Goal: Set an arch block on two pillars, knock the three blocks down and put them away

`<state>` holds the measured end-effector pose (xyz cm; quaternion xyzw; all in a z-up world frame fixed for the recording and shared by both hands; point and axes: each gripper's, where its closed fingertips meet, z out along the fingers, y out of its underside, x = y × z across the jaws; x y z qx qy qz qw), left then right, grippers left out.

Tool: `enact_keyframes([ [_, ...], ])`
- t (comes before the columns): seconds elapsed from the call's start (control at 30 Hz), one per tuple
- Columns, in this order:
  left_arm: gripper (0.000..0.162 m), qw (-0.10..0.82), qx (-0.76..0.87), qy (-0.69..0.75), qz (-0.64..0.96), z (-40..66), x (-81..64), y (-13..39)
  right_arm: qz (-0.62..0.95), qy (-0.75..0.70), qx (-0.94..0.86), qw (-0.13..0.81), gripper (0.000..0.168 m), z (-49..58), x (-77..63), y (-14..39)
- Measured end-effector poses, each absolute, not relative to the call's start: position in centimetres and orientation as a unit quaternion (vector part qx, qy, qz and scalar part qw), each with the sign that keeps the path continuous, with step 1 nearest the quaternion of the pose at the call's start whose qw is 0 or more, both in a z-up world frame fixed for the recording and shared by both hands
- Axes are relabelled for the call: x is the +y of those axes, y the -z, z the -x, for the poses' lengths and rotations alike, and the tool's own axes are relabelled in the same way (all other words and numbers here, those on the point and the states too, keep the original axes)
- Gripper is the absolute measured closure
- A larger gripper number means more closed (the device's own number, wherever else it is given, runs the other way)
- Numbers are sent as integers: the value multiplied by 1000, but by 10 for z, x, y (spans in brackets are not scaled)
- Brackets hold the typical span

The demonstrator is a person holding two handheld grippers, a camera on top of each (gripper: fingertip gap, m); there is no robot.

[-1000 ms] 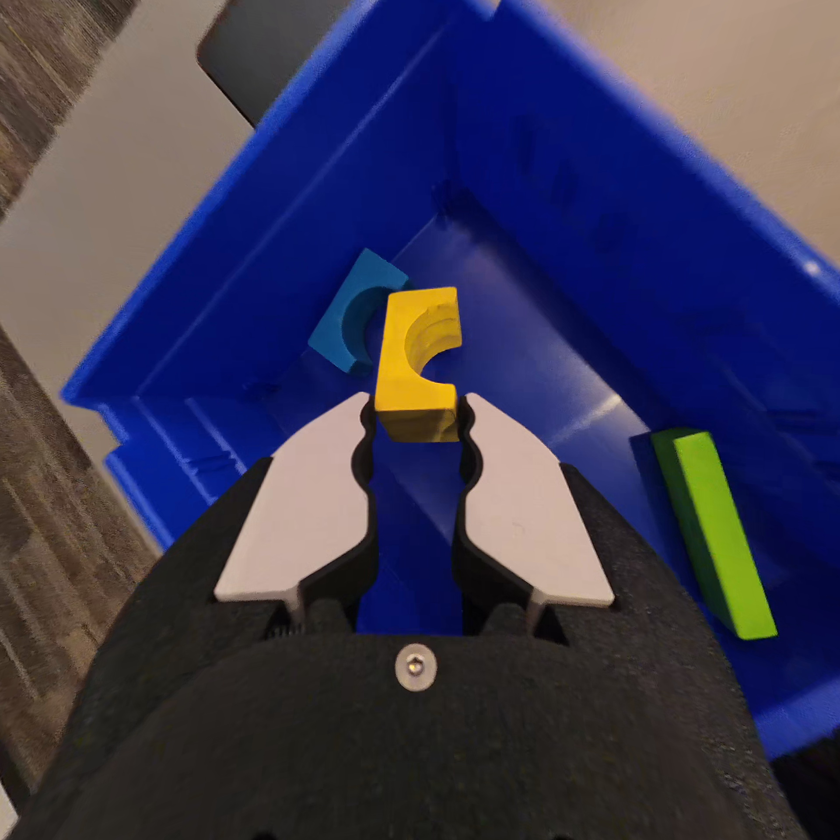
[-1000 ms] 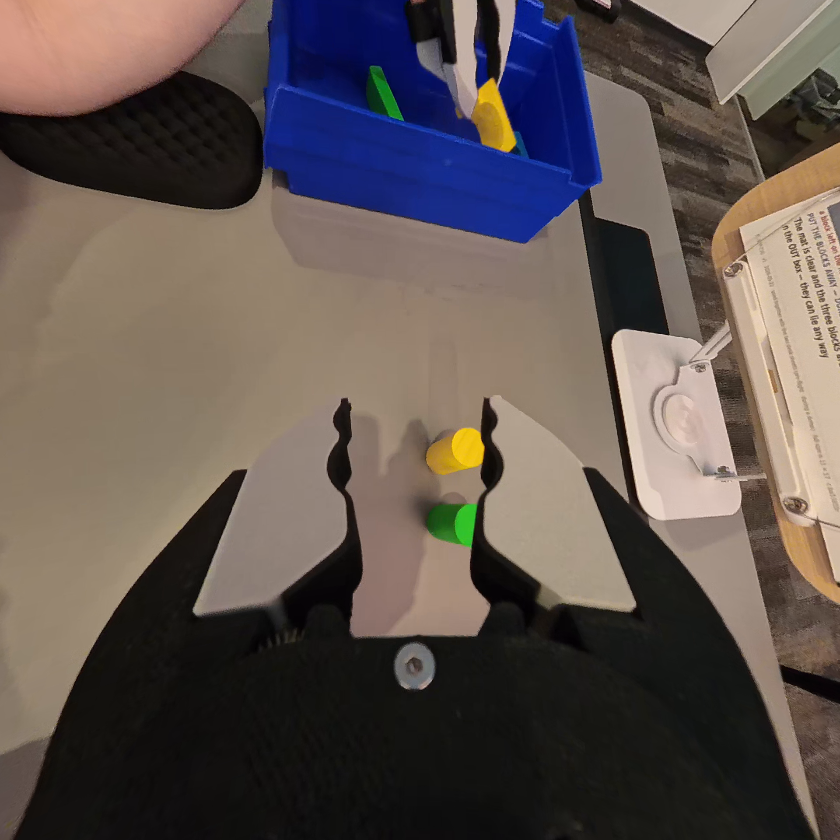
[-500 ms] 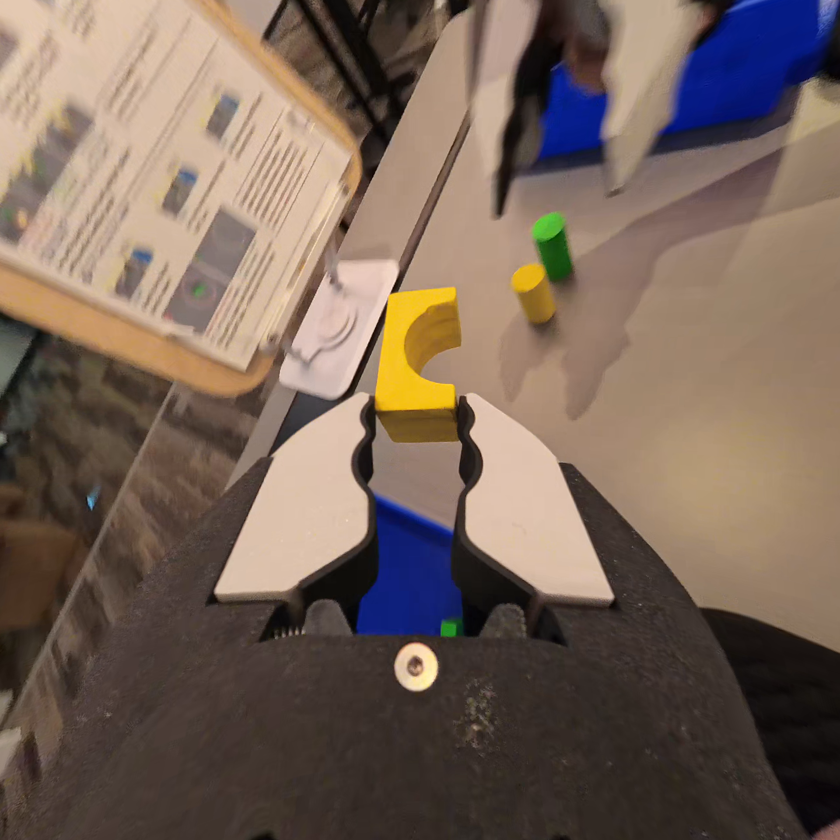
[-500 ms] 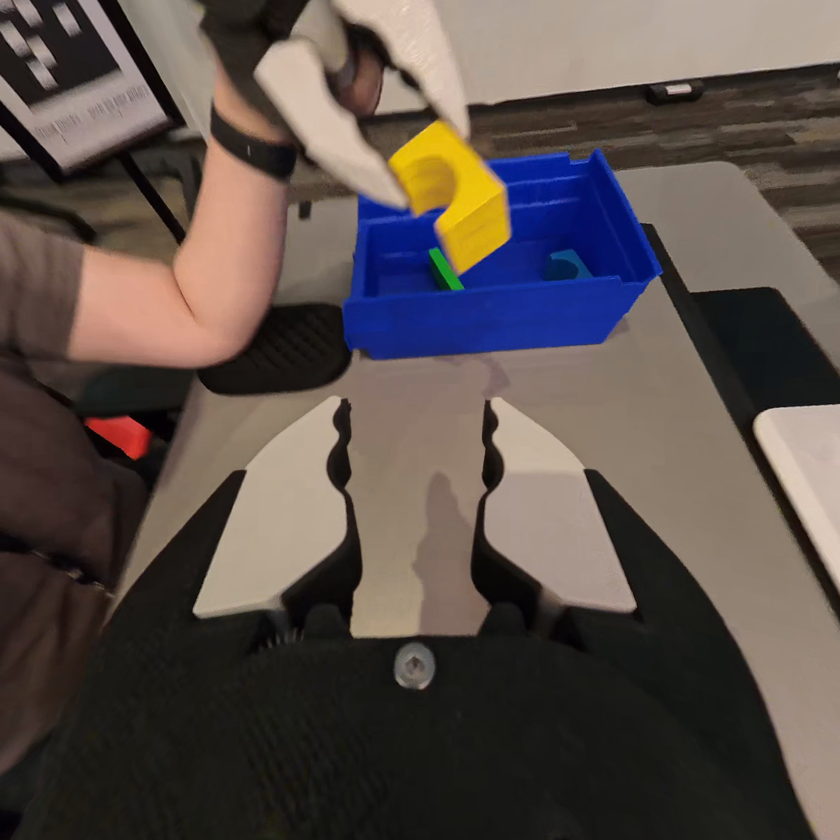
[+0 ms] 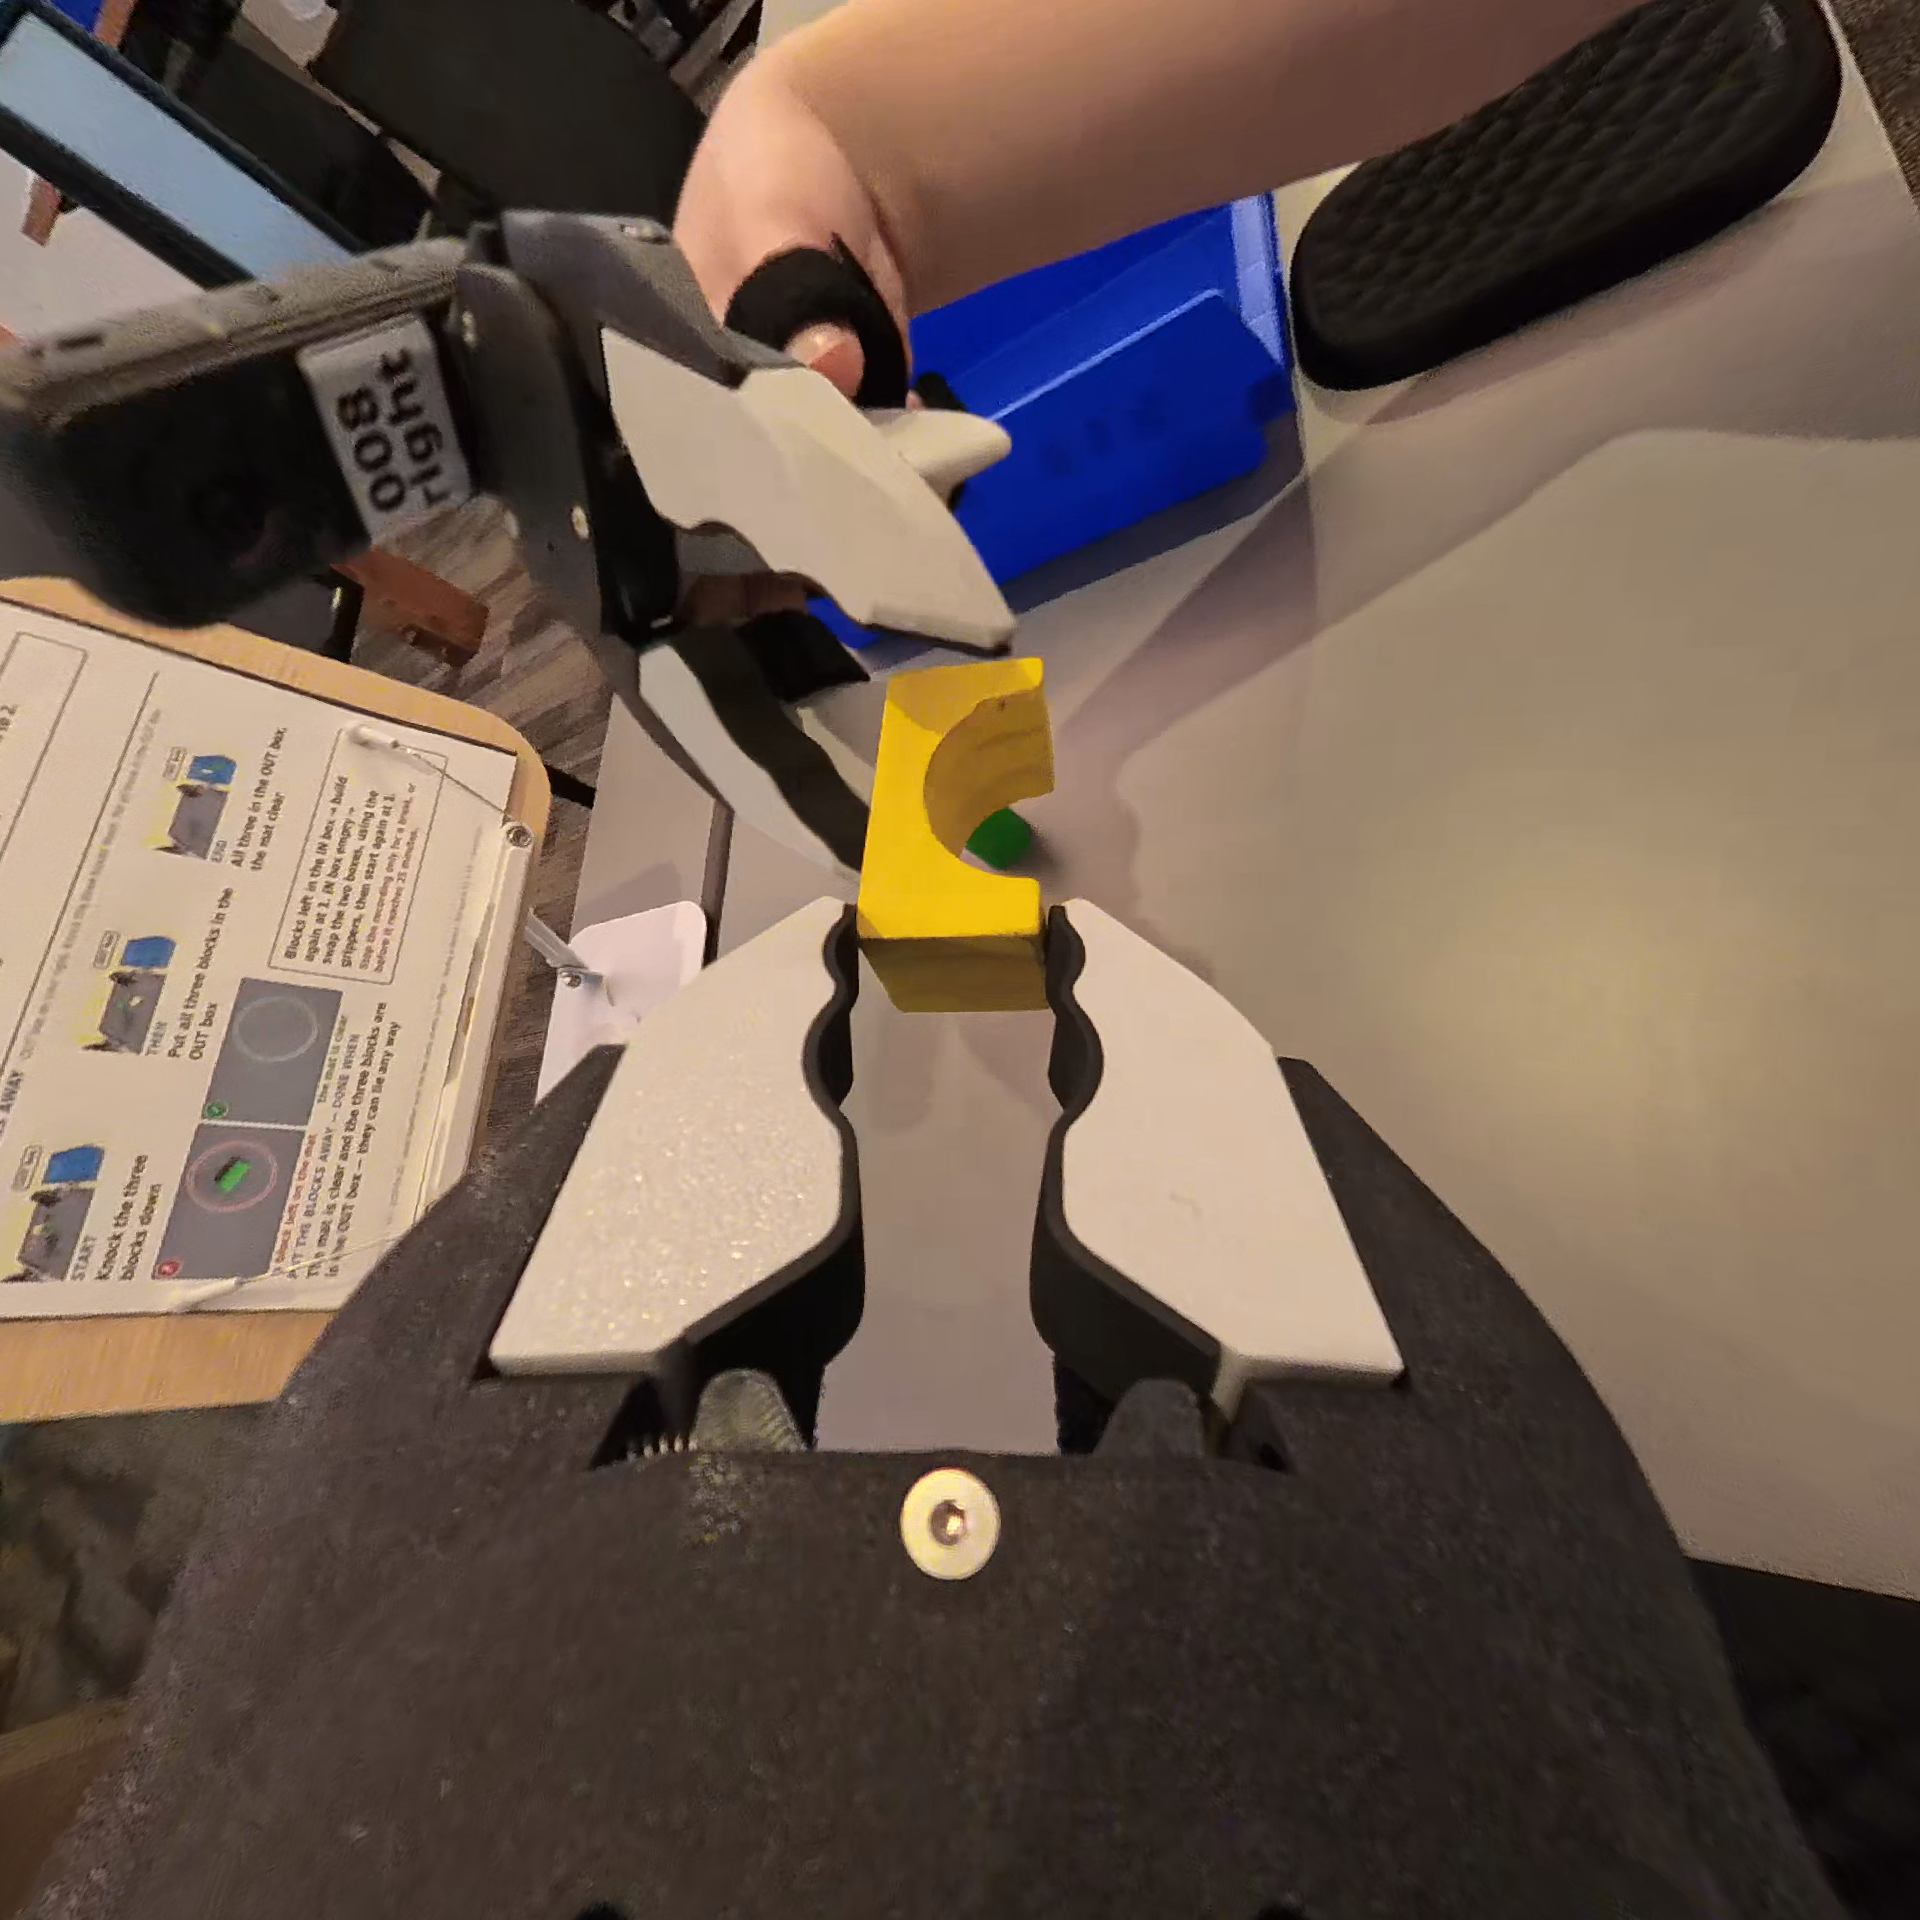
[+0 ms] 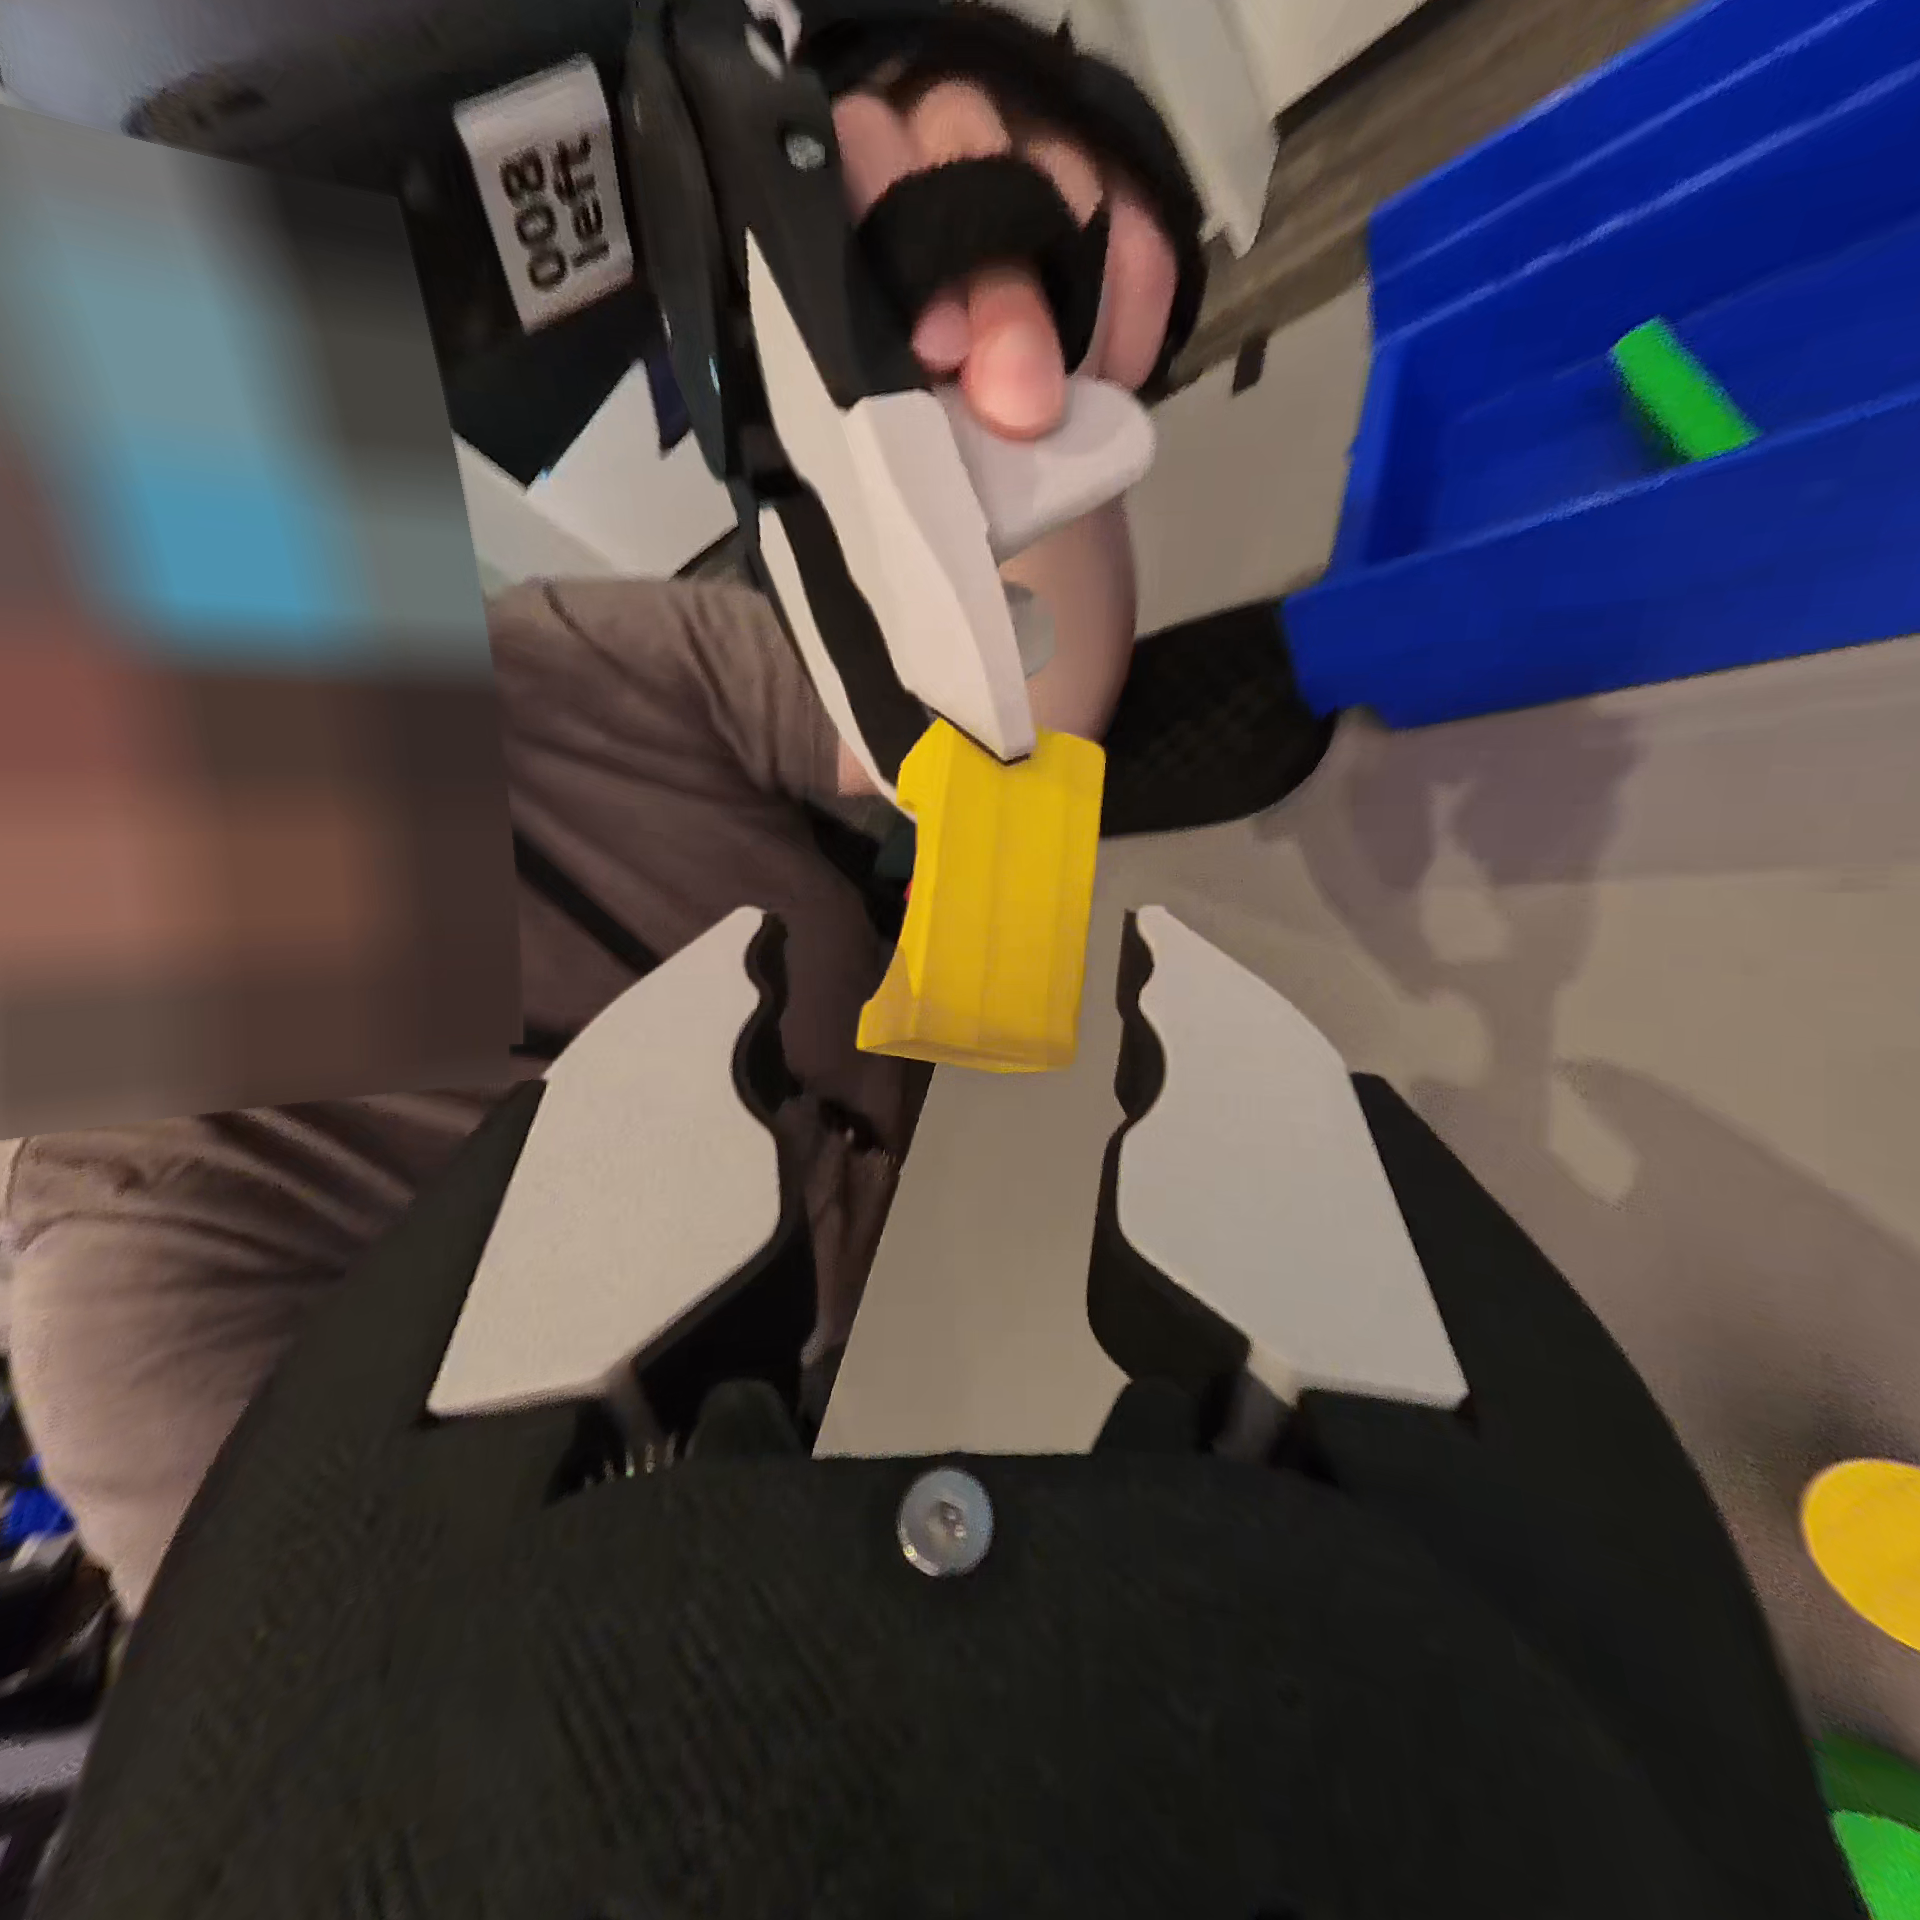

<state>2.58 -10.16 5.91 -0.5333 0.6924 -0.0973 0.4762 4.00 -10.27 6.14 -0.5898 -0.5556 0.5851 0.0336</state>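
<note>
My left gripper (image 5: 951, 920) is shut on one leg of a yellow arch block (image 5: 951, 831) and holds it in the air over the grey table. My right gripper (image 6: 951, 925) is open, and the arch's free end (image 6: 987, 914) sits between its fingertips with a gap on each side. The right wrist view shows the left gripper (image 6: 956, 758) gripping the arch from above. A green pillar (image 5: 1000, 836) shows through the arch's opening. In the right wrist view a yellow pillar (image 6: 1870, 1558) and the green pillar (image 6: 1881, 1860) stand at the right edge.
A blue bin (image 6: 1558, 623) holding a green plank (image 6: 1678, 405) stands on the table beside a black pad (image 5: 1558, 177). An instruction sheet on a wooden board (image 5: 239, 987) and a white plate (image 5: 634, 966) lie past the table's edge. A person's arm reaches over the bin. Both grippers' tips are close together, under 4 cm apart. Both grippers' tips are roughly 20 centimeters from the yellow pillar (image 6: 1870, 1558).
My left gripper lifted the yellow arch out of the blue bin and carried it over the table. My right gripper swung up from the pillars and now faces the arch, still open.
</note>
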Motion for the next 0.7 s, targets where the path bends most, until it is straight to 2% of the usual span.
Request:
enact_keyframes([
  [0.17,127,471,710,105,512,-36,-115,-58,580,-564,-586,-38,119,-44,-119,-55],
  [0.4,127,467,721,102,501,-42,-123,-56,577,-549,-600,-81,132,-48,-124,-53],
  [0.57,127,464,727,95,497,-43,-124,-53,574,-541,-608,-89,133,-48,-125,-50],
  [0.7,127,459,728,87,502,-44,-121,-48,575,-528,-622,-62,133,-50,-121,-44],
])
